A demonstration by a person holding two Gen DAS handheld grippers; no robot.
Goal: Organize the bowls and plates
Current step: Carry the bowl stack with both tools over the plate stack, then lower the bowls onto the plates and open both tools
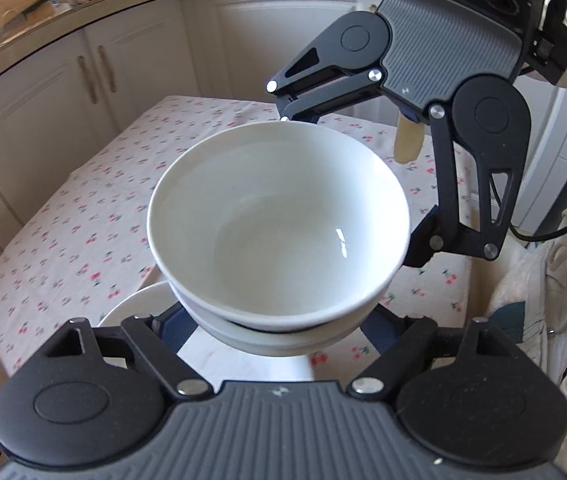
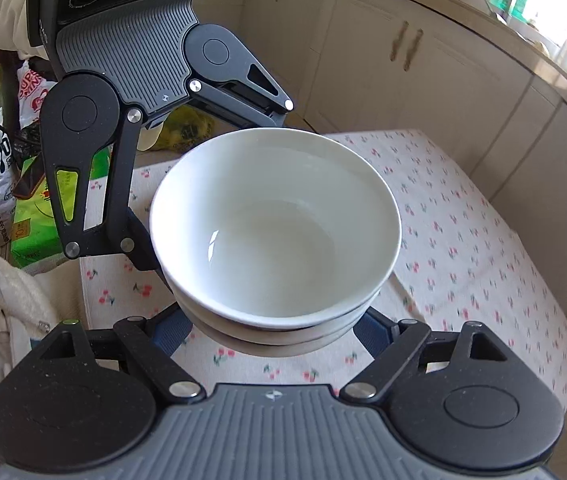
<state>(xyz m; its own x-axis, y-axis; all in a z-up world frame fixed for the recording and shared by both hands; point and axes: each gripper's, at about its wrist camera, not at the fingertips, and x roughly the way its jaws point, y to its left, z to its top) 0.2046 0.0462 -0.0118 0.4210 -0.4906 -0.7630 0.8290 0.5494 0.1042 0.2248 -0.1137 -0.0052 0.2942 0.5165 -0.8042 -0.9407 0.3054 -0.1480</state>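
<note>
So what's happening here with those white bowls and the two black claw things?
A person is holding a stack of white bowls between two handheld grippers, one in each hand. The left gripper clasps the stack from one side and the right gripper from the opposite side, each with a finger either side of the lower bowl. The stack looks lifted clear of the table with the cherry-print cloth. A white plate lies on the cloth below, partly hidden.

Worktop (image 1: 83,216): covered by pale cloth (image 2: 463,240), small cherry print | white plate (image 1: 139,304) resting on cloth at near edge, partly hidden | rest of cloth bare
</note>
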